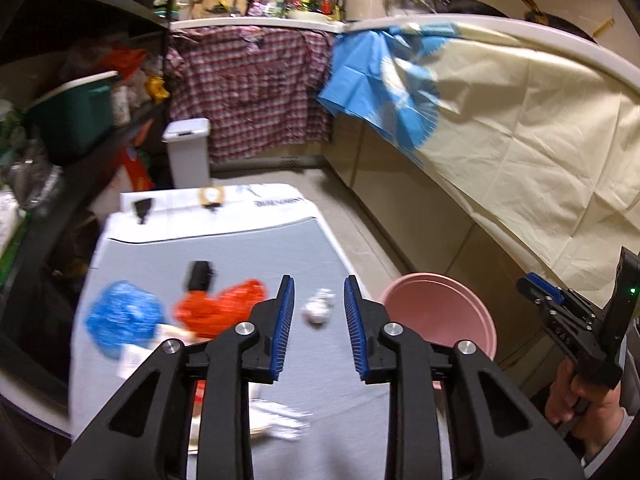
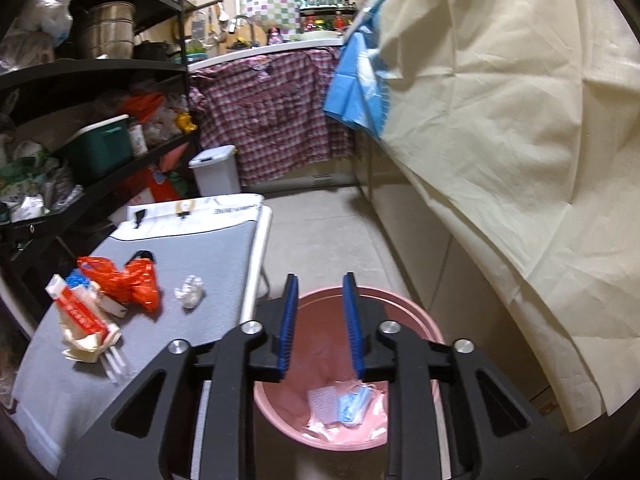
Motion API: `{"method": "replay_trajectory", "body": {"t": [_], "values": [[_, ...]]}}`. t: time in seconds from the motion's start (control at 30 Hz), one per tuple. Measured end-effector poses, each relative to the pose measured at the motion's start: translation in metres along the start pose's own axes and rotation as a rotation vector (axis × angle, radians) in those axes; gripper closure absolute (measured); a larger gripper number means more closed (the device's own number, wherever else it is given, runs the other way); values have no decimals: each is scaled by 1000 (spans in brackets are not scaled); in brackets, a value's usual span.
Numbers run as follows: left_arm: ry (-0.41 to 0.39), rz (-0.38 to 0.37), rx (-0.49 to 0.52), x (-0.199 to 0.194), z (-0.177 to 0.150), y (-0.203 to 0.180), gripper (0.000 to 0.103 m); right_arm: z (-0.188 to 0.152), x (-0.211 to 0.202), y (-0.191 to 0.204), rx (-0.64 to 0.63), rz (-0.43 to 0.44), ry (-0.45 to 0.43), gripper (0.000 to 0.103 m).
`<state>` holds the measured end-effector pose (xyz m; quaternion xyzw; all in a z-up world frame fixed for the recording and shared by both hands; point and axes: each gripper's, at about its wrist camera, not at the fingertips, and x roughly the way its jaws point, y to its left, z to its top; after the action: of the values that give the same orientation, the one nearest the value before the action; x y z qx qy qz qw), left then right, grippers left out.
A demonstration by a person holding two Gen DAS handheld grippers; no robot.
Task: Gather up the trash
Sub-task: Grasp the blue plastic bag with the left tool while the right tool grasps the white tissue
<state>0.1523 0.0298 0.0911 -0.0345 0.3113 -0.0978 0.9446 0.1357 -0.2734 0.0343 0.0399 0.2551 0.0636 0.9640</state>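
A grey table (image 1: 224, 256) holds trash: a crumpled white paper ball (image 1: 318, 307), an orange plastic bag (image 1: 222, 307), a blue plastic bag (image 1: 120, 318) and a red-and-white carton (image 2: 82, 314). My left gripper (image 1: 319, 296) is open, its jaws on either side of the paper ball and above it. A pink bin (image 2: 352, 364) stands on the floor right of the table, with a blue face mask (image 2: 352, 404) and a white scrap inside. My right gripper (image 2: 320, 300) is open and empty above the bin; it also shows in the left wrist view (image 1: 540, 292).
A black shelf rack (image 2: 92, 68) full of goods runs along the left. A white lidded bin (image 2: 216, 170) stands at the back by a checked cloth. A cream sheet (image 2: 500, 120) drapes the counter on the right. Tiled floor (image 2: 328, 232) lies between.
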Motion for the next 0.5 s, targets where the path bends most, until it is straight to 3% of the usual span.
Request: {"method": "replay_trajectory", "body": {"t": [0.23, 0.5], "values": [[-23, 88, -41, -22, 4, 82, 91, 6, -8, 24, -2, 107, -16, 86], [-22, 146, -137, -9, -14, 150, 93, 19, 26, 81, -68, 235, 18, 87]]}}
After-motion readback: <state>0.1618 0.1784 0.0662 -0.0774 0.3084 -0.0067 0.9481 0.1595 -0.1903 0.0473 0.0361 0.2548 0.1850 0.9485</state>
